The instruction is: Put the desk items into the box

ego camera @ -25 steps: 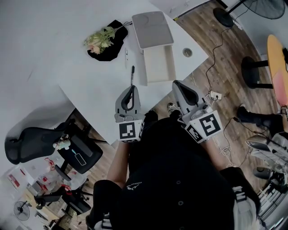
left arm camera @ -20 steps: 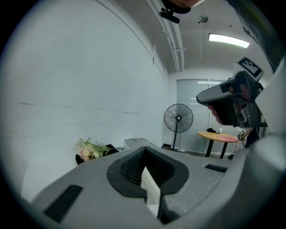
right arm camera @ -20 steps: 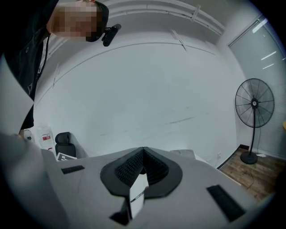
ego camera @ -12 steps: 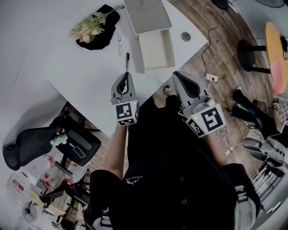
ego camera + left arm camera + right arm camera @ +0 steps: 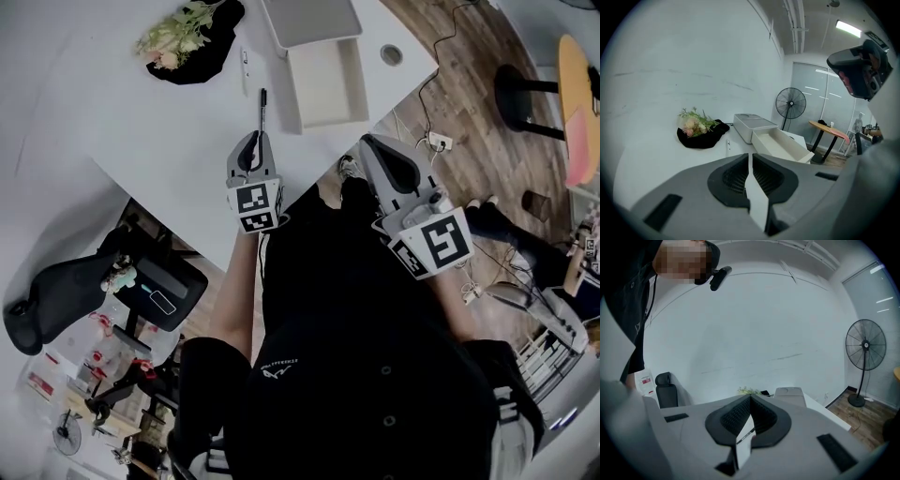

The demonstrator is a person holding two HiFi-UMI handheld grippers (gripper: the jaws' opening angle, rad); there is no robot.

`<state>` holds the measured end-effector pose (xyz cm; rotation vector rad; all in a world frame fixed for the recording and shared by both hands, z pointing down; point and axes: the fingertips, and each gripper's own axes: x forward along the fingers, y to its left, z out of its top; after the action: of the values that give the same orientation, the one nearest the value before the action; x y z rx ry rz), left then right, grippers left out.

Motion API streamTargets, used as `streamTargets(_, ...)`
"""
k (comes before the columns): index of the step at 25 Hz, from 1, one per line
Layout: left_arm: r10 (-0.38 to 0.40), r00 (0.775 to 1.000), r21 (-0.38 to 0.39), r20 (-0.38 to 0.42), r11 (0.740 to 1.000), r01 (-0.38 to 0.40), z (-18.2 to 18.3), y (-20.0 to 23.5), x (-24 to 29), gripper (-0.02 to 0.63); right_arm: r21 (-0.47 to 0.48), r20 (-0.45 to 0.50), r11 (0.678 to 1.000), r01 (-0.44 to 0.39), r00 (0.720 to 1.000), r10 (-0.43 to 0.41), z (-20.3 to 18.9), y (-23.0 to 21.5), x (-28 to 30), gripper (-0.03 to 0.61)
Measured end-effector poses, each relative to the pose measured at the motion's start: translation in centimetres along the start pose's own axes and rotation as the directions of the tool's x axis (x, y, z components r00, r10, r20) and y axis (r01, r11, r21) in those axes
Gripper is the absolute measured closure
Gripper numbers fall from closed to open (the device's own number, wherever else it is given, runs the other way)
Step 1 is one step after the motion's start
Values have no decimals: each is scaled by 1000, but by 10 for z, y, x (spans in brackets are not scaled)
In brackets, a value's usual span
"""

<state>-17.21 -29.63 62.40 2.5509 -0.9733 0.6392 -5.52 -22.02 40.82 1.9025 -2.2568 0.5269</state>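
Head view, with both gripper views. The white desk carries the open white box, which has nothing in it, with its grey-white lid lying just beyond it at the far end. A black pen lies on the desk just left of the box, roughly parallel to the box's long side. Farther left, a small white stick-shaped item lies beside a black cloth that bears a bunch of artificial flowers. The left gripper hangs above the desk's near part, with its tip just short of the pen's near end. Its jaws are clenched together with nothing between them. The right gripper is off the desk's edge, above the wooden floor and well right of the pen. Its jaw tips also meet and grasp nothing. A round cable port sits in the desk to the right of the box. A standing fan appears behind the desk in both gripper views. A black office chair stands to the left, below the desk's edge.
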Motion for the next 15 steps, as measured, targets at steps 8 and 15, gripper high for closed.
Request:
streamTargets(8,-48,993,-21,-109,999,46,-28,2,23,526,19,-19,999,27,999,-26,-7,-8,1,580)
streamTargets(15,-28,975,-40,-221,999,19,-58,6,40,506,37,-32,998,52,998,-51,-14,-16,1,580)
